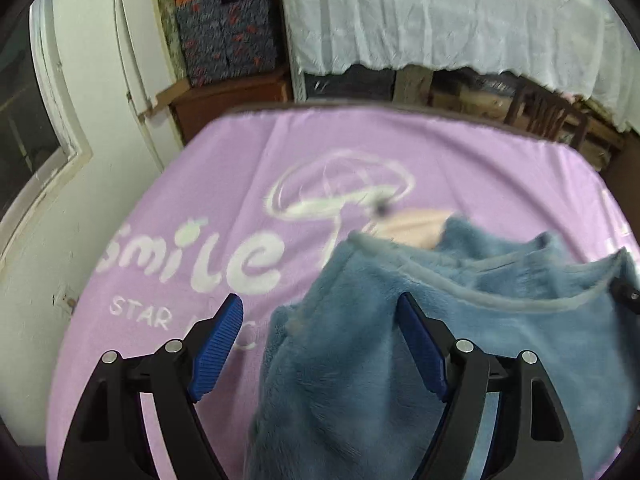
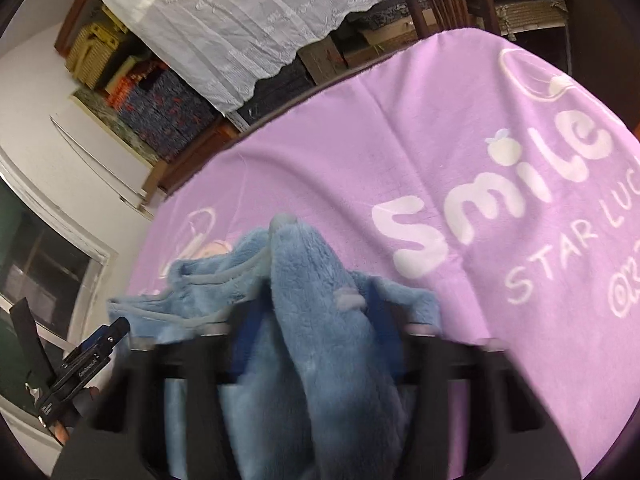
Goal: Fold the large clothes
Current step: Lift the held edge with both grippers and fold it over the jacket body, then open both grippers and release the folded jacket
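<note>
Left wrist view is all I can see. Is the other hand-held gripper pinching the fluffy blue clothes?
Observer: Yes. The right hand-held gripper looks shut on a raised fold of the blue fleece garment.
Operator: What does the purple blanket say after STAR? The fleece hides it here.
Observer: On the purple blanket the letters LUC follow STAR, then the picture's edge cuts them off.

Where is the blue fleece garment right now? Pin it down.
The blue fleece garment lies bunched on the purple blanket, right of the word "smile" in the left wrist view; one fold sits between the fingers of the right claw.
</note>
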`<state>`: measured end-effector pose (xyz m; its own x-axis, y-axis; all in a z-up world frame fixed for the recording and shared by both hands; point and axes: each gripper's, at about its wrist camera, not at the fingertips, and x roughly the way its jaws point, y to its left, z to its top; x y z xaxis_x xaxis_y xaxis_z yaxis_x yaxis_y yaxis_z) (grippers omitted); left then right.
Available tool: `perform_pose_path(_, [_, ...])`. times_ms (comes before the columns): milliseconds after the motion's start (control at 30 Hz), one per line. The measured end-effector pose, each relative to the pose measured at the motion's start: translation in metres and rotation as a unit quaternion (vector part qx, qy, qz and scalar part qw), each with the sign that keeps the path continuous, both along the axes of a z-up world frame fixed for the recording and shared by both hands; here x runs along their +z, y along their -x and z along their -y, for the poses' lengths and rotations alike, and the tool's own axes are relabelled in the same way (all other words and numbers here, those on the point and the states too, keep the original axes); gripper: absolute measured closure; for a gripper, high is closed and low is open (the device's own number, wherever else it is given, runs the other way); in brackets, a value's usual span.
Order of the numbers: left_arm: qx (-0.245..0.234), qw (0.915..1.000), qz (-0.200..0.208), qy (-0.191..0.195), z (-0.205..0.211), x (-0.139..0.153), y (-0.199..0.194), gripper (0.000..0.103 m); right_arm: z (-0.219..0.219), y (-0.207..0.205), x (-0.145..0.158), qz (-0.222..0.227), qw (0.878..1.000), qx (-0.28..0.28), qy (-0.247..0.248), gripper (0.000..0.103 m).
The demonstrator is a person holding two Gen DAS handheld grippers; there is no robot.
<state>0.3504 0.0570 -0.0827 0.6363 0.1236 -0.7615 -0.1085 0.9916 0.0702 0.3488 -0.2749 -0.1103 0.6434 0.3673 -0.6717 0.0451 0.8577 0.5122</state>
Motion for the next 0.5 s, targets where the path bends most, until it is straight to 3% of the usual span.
perform_pose_path(67, [0.004,0.9990,-0.034,0.029,-0.014,-0.024,-0.014,0.021,0.002,-0.005,-0.012,-0.005,1.000,-0.009,0.009,0.089])
perform_pose_path(100, [0.005,0.9966,-0.042,0.071,-0.024,-0.029,-0.018,0.021,0.007,-0.009,-0.018,-0.012,1.000,-0.016,0.008,0.090])
perform_pose_path(167, [0.009,0.9920,-0.046,0.117,-0.039,-0.030,-0.020,0.019,0.026,-0.019,-0.034,-0.031,0.998,-0.018,-0.049,0.092])
perform_pose_path(200, [0.007,0.9920,-0.046,0.118,-0.040,-0.030,-0.020,0.018,0.032,-0.021,-0.039,-0.035,0.997,-0.018,-0.072,0.093])
perform_pose_path(367, [0.007,0.9936,-0.043,0.105,-0.038,-0.030,-0.015,0.018,0.030,-0.021,-0.039,-0.029,0.997,-0.014,-0.065,0.092])
perform_pose_path(500, [0.008,0.9928,-0.041,0.113,-0.039,-0.029,-0.013,0.018,0.039,-0.019,-0.044,-0.030,0.995,-0.010,-0.097,0.092])
